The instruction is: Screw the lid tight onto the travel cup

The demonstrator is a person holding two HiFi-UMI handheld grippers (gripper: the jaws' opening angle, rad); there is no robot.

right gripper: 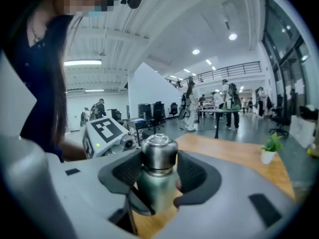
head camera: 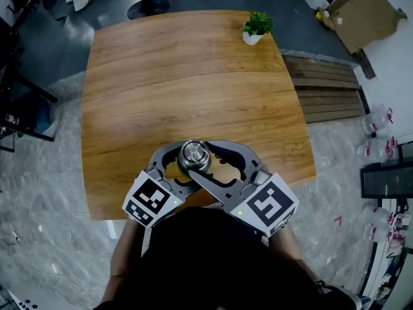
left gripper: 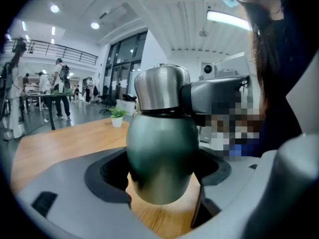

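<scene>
table [head camera: 161,76]: wooden top; the work is at its near edge, close to the person.
left gripper [left gripper: 160,177]: comes in from the lower left in the head view. Jaws clamped on the travel cup [left gripper: 162,148], low on its dark green body, a black pad touching each side.
travel cup: upright, between both grippers, roughly mid-width of the table. Can't tell whether its base rests on the wood.
lid [right gripper: 159,153]: steel, domed, sits on top of the cup. A dark seam shows where it meets the body.
right gripper [right gripper: 159,172]: comes in from the lower right. Jaws closed on the lid, pads against both its sides, above the left gripper's hold.
overlap: in the head view the two grippers' near jaws cross just in front of the cup.
potted plant [head camera: 257,28]: small, white pot, far right corner of the table, well apart from the cup.
wooden slats [head camera: 326,89]: on the floor just right of the table.
</scene>
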